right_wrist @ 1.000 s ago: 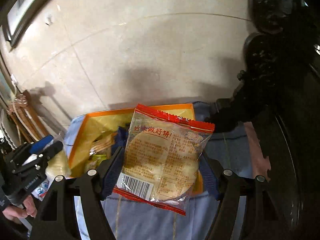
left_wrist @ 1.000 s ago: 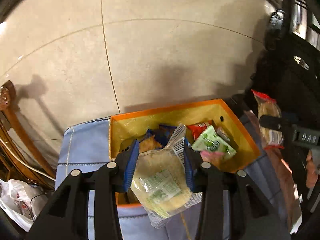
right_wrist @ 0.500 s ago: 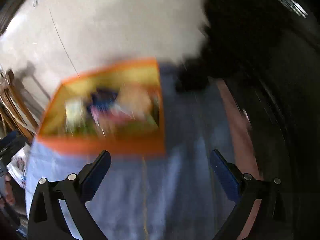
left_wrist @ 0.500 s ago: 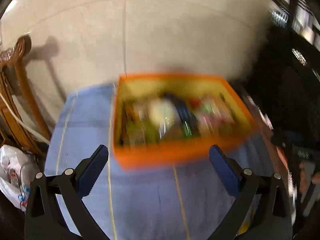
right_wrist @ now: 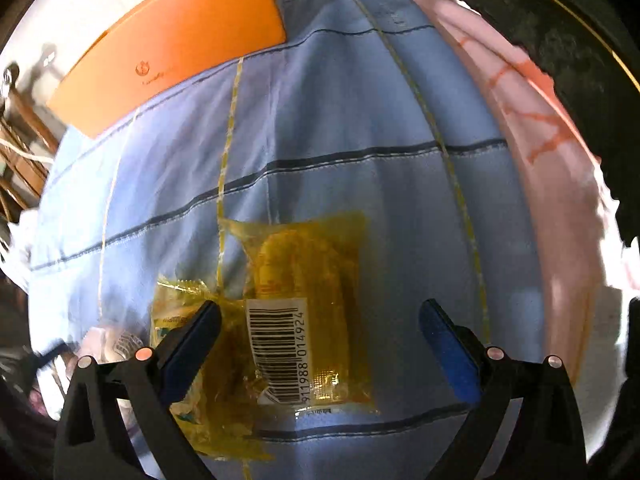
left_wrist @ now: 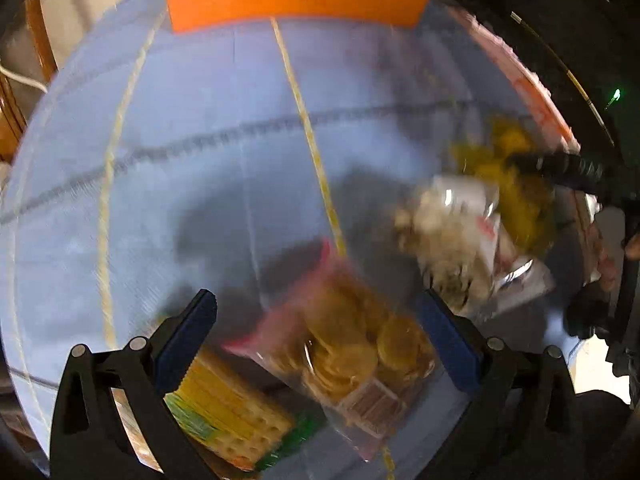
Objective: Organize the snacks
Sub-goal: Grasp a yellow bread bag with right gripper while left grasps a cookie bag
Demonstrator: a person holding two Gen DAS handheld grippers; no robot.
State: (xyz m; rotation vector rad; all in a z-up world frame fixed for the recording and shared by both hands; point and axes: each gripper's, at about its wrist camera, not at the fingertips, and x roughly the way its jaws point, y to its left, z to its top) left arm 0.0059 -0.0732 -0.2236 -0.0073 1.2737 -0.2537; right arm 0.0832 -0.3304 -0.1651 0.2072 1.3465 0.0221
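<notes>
Jaws wide on both sides, nothing gripped. Your left gripper (left_wrist: pixel 320 336) hangs over a clear bag of round cookies (left_wrist: pixel 352 352) on the blue cloth (left_wrist: pixel 200 120), a yellow cracker pack (left_wrist: pixel 232 408) beside it. Your right gripper (right_wrist: pixel 320 344) hovers above a yellow barcoded packet (right_wrist: pixel 304 312). Farther off sits the orange box (right_wrist: pixel 180 48).

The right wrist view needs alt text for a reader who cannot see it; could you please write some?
An open two-finger right gripper points down over a yellow transparent snack packet with a barcode label, lying on a blue quilted cloth with yellow lines. A second crumpled yellow packet lies partly under the left finger, and an orange cardboard box stands at the upper left.
</notes>
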